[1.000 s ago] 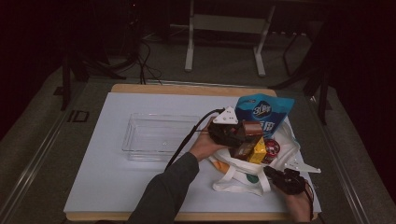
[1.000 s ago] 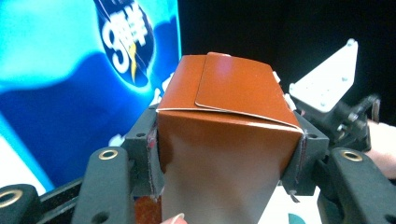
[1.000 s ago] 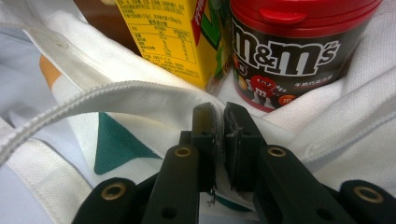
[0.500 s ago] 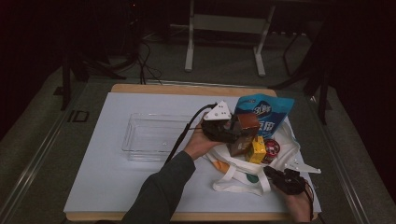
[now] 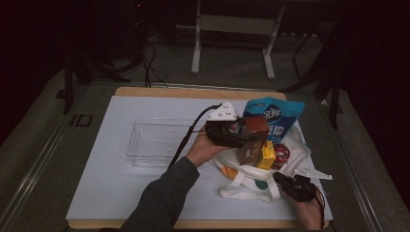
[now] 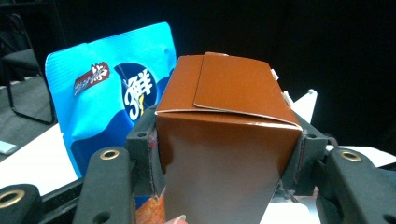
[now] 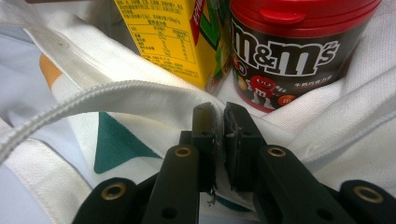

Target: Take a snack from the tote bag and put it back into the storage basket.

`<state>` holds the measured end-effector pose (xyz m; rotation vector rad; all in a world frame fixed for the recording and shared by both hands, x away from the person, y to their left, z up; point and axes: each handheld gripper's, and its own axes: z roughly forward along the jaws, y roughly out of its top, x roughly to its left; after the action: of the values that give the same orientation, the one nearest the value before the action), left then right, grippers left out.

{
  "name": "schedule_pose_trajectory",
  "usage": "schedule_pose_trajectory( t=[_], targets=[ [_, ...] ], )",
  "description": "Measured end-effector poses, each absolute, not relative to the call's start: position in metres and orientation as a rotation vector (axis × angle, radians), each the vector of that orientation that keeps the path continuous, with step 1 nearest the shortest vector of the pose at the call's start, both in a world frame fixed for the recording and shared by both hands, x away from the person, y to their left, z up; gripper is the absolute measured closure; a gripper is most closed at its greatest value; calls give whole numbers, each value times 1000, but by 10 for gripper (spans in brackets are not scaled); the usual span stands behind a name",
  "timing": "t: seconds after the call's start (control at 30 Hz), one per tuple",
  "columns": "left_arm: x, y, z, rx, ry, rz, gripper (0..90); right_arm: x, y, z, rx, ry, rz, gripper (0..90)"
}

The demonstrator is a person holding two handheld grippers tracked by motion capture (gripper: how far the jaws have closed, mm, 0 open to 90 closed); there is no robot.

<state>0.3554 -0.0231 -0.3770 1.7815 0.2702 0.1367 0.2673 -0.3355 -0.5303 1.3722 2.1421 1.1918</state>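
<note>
- Gripping a brown carton (image 6: 224, 154), the left tool (image 5: 240, 136) has both black pads pressed flat against the carton's two side walls; in the left gripper view the folded top flap faces the camera.
- In the high view the brown carton (image 5: 253, 140) is held clear above the mouth of the white cloth bag (image 5: 246, 179), just beside the yellow carton (image 5: 267, 155) that stands inside the bag.
- The blue snack pouch (image 5: 275, 118) stands upright behind the carton, at the far end of the bag; in the left gripper view the pouch (image 6: 107, 98) rises to the left behind the carton.
- The right tool (image 7: 219, 122) is clenched on a fold of the bag's white cloth (image 7: 154, 95), its two jaws nearly together with the fabric pinched between them, close to the bag's rim.
- In the high view that right tool (image 5: 284, 181) sits at the near right edge of the bag, low on the table (image 5: 106, 193).
- Just past the pinched rim, the yellow carton (image 7: 163, 37) and a round candy tub (image 7: 292, 51) with a red lid stand side by side inside the bag, touching or nearly so.
- A clear plastic tray (image 5: 154, 141) lies on the table to the left of the left hand (image 5: 205, 151), well apart from the bag.
</note>
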Motion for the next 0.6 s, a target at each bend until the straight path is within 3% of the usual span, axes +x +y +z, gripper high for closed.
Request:
schedule_pose_trajectory(
  t=[0.6],
  targets=[
    [350, 7, -362, 1771, 264, 86, 430, 267, -336, -531, 1374, 2140, 1197, 831]
  ],
)
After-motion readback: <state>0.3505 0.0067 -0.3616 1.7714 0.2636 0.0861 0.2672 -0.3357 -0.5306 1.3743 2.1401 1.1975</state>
